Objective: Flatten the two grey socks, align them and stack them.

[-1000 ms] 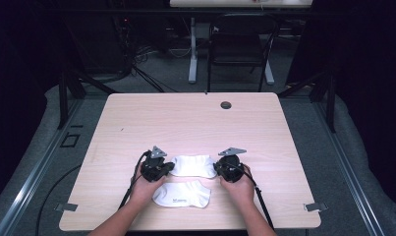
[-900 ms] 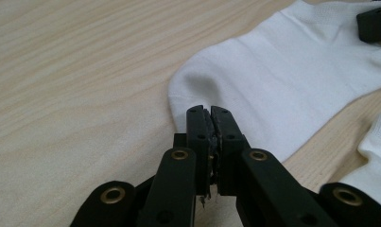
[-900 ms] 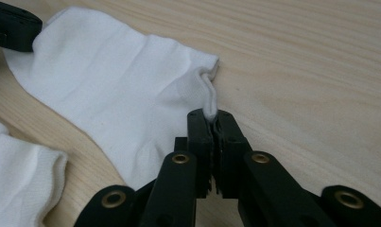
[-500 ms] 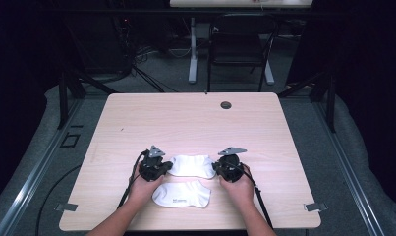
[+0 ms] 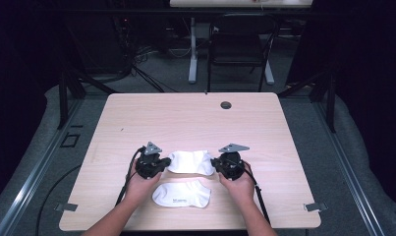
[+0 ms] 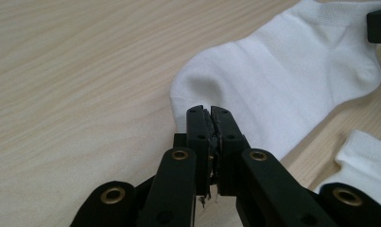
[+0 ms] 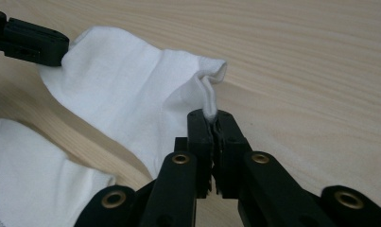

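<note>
From the high view, I have the far sock (image 5: 189,162) gripped at both ends at lower centre, the near sock (image 5: 182,193) just below it; next I judge I must lift and lay it over its mate.

Left gripper view: left gripper (image 6: 210,111) pinched tight on the toe.

Right gripper view: right gripper (image 7: 212,116) clamped on the cuff fold.

Left gripper (image 6: 211,113) jaws closed on the toe edge of a white sock (image 6: 282,80), flat on the wooden table (image 6: 74,71). Second sock (image 6: 365,158) lies just beside it (lower right corner).
</note>
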